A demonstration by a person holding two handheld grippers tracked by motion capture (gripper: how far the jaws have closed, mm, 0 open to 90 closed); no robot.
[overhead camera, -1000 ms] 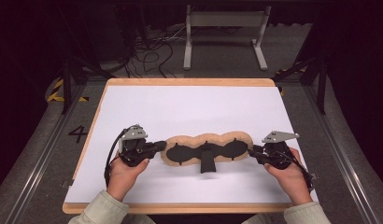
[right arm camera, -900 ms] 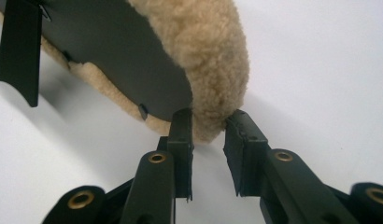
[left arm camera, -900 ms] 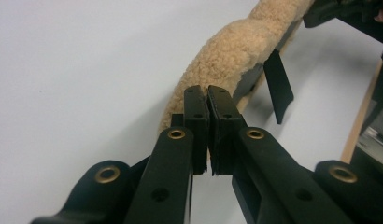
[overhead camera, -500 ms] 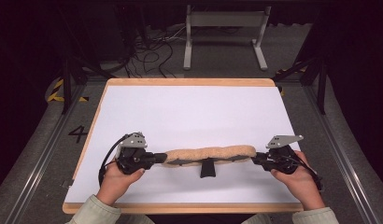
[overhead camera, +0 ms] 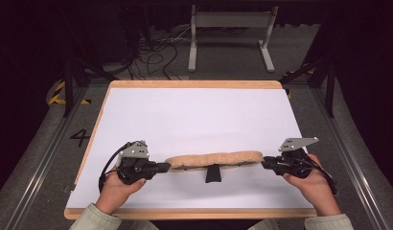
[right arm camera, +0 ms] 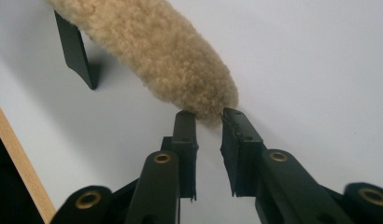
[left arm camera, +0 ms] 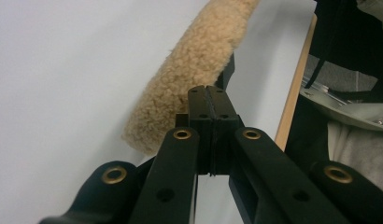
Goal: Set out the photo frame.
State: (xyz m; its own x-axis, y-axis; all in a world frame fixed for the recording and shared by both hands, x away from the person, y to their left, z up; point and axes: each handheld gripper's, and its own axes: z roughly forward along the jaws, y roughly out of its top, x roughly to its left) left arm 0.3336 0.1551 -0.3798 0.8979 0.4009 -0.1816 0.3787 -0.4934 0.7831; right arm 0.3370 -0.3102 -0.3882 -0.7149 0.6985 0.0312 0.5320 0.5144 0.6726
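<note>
Two claws at fleece pad [overhead camera: 213,160] ends.

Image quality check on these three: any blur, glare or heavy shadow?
High view: even light on the white table sheet, surroundings dark, slightly soft. Left gripper view: near arms of the left gripper blurred, fleece pad sharper, no glare. Right gripper view: fleece crisp, black tab casts a soft shadow, right gripper base soft.
</note>
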